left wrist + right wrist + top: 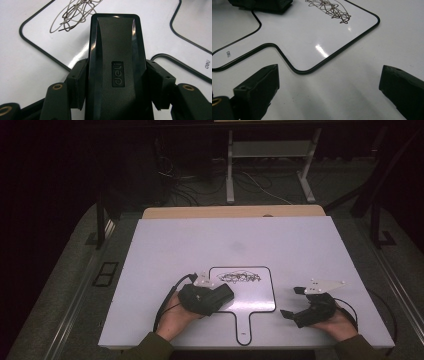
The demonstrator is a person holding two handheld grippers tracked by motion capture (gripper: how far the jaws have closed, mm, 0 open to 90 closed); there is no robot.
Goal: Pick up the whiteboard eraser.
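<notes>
- On the tabletop [165, 250], a paddle-shaped whiteboard [255, 297] is lying near the person's edge, with a dark scribble [240, 278] sitting along its far side.
- The left gripper [220, 296] is pinching a black eraser [117, 62] by its long sides, both jaws pressing against it, and is resting it over the whiteboard's left part, just short of the scribble.
- The right gripper [295, 305] is sitting on the tabletop to the right of the whiteboard, apart from it, jaws spread wide with nothing between them.
- The step in hand is looking like the approach to wiping: the eraser is gripped and aimed, but is not yet covering the scribble.
- The next move is calling for sliding the eraser forward across the whiteboard onto the scribble, keeping it flat and pressed down.
- The right gripper is probably needing to pin the whiteboard's handle [243, 322], since the whiteboard is lying loose and may be sliding under the strokes.
</notes>
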